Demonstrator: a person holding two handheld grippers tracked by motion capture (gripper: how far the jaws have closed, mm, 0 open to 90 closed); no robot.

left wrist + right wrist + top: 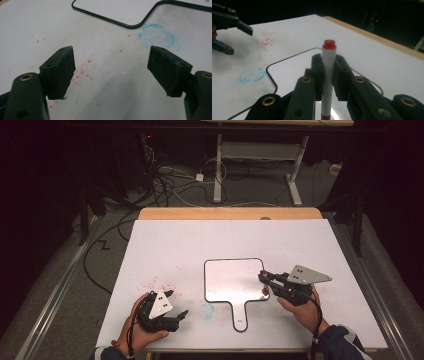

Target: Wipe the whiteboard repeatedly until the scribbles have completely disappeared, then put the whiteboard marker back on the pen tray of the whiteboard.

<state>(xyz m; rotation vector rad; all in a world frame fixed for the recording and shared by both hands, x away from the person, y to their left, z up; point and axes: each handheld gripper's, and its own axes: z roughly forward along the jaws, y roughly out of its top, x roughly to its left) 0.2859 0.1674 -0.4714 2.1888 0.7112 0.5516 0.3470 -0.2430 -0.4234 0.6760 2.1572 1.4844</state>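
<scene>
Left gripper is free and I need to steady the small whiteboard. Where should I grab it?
Take the handle of the whiteboard: it is narrow enough for the open left gripper and points at the near table edge. Come from its left side, jaws low and level, since it lies flat.

no legible text or labels anywhere

Red flecks and a smudged blue ring mark my white tabletop; beyond its wooden far edge, cables trail over grey floor beside a white desk frame.
</scene>
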